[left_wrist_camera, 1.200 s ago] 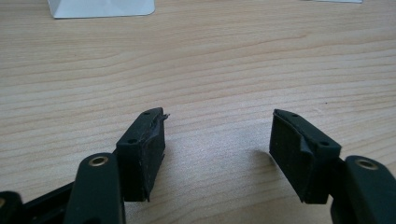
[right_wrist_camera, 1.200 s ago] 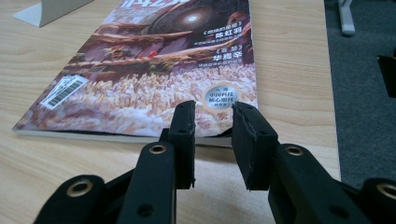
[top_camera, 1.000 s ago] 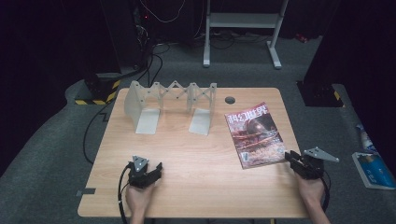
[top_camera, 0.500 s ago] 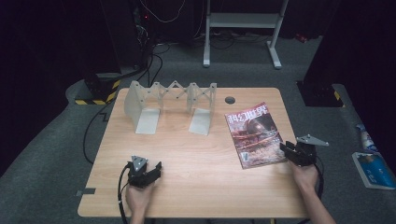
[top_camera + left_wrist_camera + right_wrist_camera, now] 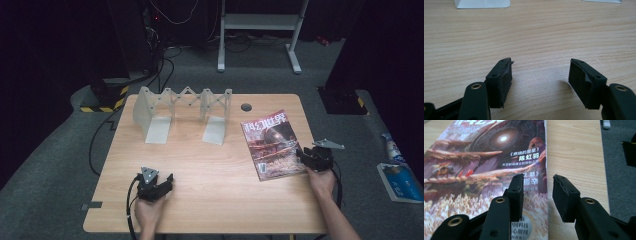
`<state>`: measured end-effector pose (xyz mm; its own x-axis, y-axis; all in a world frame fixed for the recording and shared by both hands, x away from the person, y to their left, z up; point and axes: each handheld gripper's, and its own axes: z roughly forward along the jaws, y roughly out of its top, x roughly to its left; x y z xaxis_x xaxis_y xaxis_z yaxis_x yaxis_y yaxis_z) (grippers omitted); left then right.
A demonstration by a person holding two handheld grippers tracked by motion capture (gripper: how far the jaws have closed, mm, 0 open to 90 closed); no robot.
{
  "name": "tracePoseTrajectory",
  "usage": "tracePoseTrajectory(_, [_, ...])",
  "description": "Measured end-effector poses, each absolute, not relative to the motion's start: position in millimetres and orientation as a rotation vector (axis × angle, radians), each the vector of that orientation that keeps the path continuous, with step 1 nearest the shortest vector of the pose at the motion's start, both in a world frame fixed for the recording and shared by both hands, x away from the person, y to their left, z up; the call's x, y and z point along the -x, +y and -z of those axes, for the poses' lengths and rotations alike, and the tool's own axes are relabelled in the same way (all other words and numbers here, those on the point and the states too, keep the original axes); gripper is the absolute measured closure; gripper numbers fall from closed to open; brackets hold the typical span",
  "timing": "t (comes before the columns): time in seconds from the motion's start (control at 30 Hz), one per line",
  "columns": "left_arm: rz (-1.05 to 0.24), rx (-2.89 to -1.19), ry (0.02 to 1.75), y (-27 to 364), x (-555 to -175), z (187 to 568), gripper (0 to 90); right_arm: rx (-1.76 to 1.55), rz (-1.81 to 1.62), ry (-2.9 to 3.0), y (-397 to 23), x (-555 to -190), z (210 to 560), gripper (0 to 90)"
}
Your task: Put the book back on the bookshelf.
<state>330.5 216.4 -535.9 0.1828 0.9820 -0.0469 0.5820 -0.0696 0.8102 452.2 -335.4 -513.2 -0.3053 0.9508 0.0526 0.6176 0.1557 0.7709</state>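
A magazine (image 5: 270, 142) with a dark science-fiction cover (image 5: 486, 157) lies flat on the right side of the wooden table (image 5: 215, 170). My right gripper (image 5: 303, 155) sits at its near right edge. Its jaws have just been opening. In the right gripper view this gripper (image 5: 537, 182) is open: one jaw is over the cover, the other over bare wood, and the pads press on nothing. My left gripper (image 5: 155, 181) rests near the table's front left. It stands open (image 5: 541, 67) over bare wood with nothing between the jaws.
A pale folding book rack (image 5: 185, 102) with two upright ends stands at the back of the table, its base plates (image 5: 482, 3) ahead of the left gripper. A cable hole (image 5: 246, 106) lies behind the magazine. On the floor to the right lies a blue-and-white packet (image 5: 395, 175).
My right gripper has moved forward and left along the table edge up to the magazine's near right corner, and its jaws stand wider. The left gripper has kept still.
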Motion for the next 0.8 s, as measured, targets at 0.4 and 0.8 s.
tracePoseTrajectory(0.4, [-0.703,-1.75,1.485,216,-330,535,35.6,-1.55,-1.056,1.983,-337,-451,521,63.4])
tracePoseTrajectory(0.8, [-0.652,-1.717,1.498,222,-330,534,38.8,-1.514,-1.078,1.993,-328,-438,525,63.1])
